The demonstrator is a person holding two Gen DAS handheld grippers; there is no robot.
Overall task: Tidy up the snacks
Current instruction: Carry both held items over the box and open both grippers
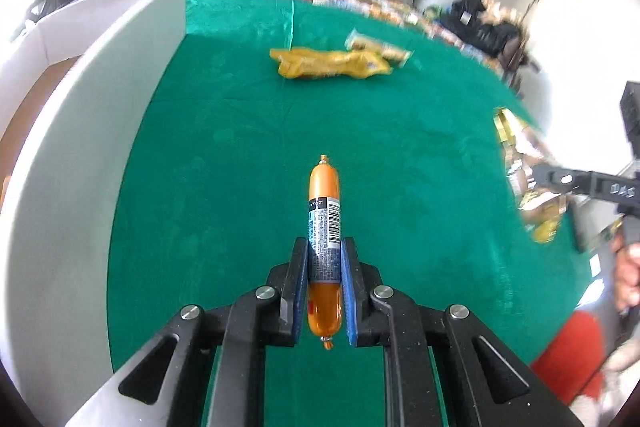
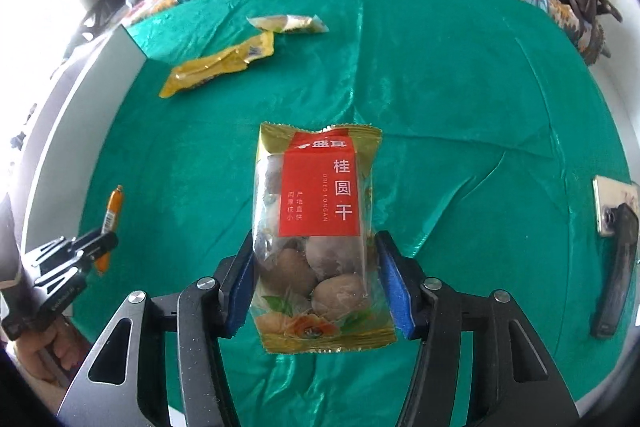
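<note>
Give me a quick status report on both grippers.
Left gripper shut on sausage. Right gripper shut on longan bag. Two packets loose on cloth. Nothing blocking.

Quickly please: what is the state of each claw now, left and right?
Left claw: closed on the orange sausage stick.
Right claw: closed on the dried longan bag.

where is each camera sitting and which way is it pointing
Left wrist: sits on the left claw, looking forward over the green cloth; its fingers clamp a sausage stick; the right claw shows at the right edge.
Right wrist: sits on the right claw, facing the bed; it grips a longan bag; the left claw and a hand show at the left edge.
Both share the yellow packet and the cloth.
</note>
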